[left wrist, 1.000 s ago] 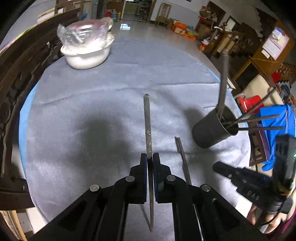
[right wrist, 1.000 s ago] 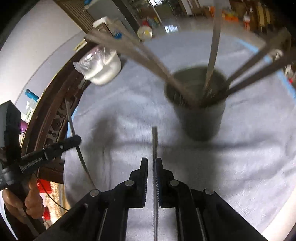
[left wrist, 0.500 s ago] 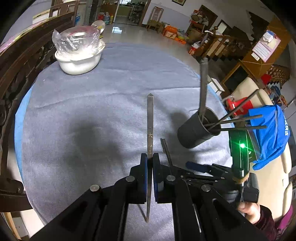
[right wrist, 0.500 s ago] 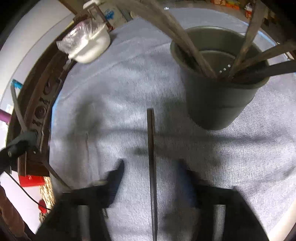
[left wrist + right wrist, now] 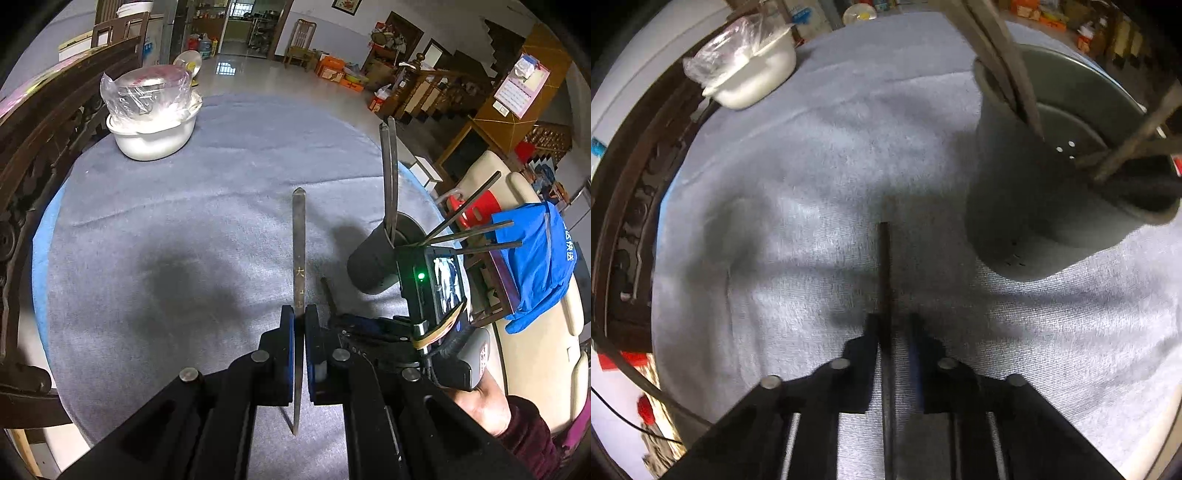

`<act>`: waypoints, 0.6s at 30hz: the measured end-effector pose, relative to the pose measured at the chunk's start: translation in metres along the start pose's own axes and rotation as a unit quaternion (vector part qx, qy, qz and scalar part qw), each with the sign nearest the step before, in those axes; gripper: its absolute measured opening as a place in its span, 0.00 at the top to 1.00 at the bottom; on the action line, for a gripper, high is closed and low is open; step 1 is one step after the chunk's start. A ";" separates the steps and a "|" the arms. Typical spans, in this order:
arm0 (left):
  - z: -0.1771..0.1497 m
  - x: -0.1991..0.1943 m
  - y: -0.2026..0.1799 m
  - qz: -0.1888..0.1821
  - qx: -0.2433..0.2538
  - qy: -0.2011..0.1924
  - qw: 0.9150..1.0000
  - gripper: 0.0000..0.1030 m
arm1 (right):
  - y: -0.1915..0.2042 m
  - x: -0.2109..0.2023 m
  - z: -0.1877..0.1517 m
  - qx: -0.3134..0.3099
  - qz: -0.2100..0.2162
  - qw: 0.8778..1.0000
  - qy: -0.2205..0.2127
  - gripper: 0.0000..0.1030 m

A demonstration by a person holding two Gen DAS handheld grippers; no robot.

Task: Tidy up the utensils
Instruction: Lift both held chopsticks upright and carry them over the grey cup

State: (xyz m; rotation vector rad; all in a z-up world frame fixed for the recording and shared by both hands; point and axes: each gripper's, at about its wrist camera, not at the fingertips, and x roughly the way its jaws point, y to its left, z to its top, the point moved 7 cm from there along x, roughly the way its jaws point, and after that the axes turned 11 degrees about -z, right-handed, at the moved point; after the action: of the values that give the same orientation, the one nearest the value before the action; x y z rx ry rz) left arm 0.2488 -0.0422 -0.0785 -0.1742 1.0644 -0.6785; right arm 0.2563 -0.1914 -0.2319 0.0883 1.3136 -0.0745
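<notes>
The left gripper is clamped on a flat metal chopstick, which sticks out ahead of the pads over the grey cloth, its pointed end aimed away from the person. The right gripper has just snapped closed around a second, darker chopstick lying on the cloth; in its blurred view a sliver of gap shows on one side of the stick, so the hold looks thin and worth checking before lifting. The cup is the landmark: it stands just to the right of that dark stick, already holding several chopsticks that lean out over its rim. From the left view the cup sits to the right of the held stick, with the right hand's device crowding its near side. To finish well, I'd lift each stick clear, tip it upright above the cup's mouth, and lower it into a gap between the leaning ones. A white bowl under plastic sits well beyond the cup.
</notes>
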 end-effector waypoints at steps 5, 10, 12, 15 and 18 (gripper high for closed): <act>-0.002 -0.005 -0.001 0.001 -0.003 -0.003 1.000 0.95 | -0.006 -0.011 -0.002 0.008 0.035 0.999 -0.015 0.93; 0.002 -0.016 -0.007 -0.001 0.000 -0.014 1.000 0.95 | -0.008 -0.063 -0.004 0.004 0.077 0.994 -0.081 0.93; 0.005 -0.022 -0.012 -0.002 0.004 -0.022 1.000 0.95 | -0.012 -0.086 -0.004 0.006 0.094 0.989 -0.113 0.93; 0.011 -0.031 -0.022 0.001 0.014 -0.035 0.999 0.95 | -0.026 -0.122 -0.005 0.019 0.106 0.980 -0.167 0.93; 0.016 -0.038 -0.034 0.001 0.024 -0.047 0.999 0.95 | -0.040 -0.157 -0.003 0.038 0.139 0.963 -0.226 0.93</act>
State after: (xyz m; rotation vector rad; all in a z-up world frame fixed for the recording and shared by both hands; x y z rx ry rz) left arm 0.2361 -0.0493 -0.0271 -0.1620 0.9573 -0.6875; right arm 0.2092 -0.2300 -0.0814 0.3044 0.8308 0.0913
